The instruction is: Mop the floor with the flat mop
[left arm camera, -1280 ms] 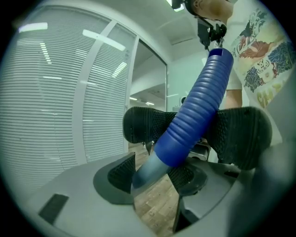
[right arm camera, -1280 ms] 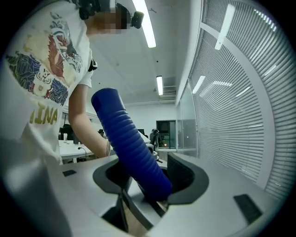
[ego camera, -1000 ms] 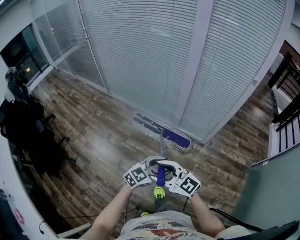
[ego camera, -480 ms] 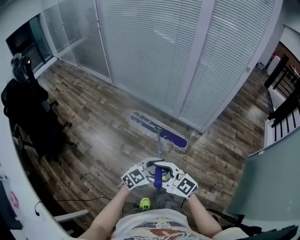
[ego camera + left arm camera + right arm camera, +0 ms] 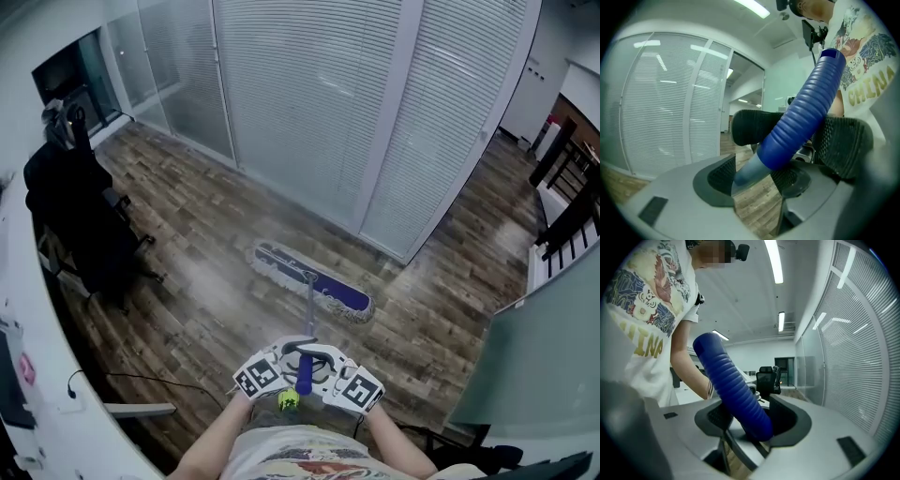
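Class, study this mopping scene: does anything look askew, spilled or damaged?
Nothing stands out. The flat mop lies flat on the wood floor, the left gripper and right gripper both clamp its blue handle; only a thin black cable trails nearby.

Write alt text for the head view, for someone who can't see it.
Looking steeply down, a person grips a blue mop handle with the left gripper and right gripper, the flat mop head resting on a wooden floor ahead. A glass wall with closed blinds stands beyond it; a black office chair sits at left.
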Demonstrator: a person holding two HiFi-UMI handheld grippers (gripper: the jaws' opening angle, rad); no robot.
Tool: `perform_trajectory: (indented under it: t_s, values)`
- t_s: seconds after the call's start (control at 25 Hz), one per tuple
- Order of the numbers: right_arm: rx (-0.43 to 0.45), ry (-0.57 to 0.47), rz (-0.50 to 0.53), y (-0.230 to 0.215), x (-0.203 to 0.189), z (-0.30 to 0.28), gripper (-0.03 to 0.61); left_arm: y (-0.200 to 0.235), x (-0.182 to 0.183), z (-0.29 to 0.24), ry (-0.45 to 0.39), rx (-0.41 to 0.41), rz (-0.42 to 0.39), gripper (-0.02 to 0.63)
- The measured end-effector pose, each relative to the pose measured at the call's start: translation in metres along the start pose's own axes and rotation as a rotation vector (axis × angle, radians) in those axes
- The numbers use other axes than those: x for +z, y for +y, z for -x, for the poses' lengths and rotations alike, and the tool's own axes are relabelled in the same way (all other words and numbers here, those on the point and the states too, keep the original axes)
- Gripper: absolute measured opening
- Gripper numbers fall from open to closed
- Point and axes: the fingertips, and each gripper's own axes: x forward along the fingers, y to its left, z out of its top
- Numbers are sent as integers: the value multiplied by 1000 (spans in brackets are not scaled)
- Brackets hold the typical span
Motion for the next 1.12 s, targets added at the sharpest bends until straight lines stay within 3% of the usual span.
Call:
perform_trajectory:
  t_s: [0.4,0.56,0.68,0.88,1.12]
  values:
    - [66,-26,-14,119,0,60,222,-126,-13,8,16,64,22,204]
    - [115,-41,2,139,1,63,224,-143,-16,15,4,92,32,204]
    - [130,-62,-34,136,-3,60,224,-138,-18,14,-13,94,38,204]
    - [169,-34,9,112,-1,50,229,-115,-7,11,-51,75,27,204]
    - [170,-27,5,55,4,0,229,-40,-2,27,-68,70,34,204]
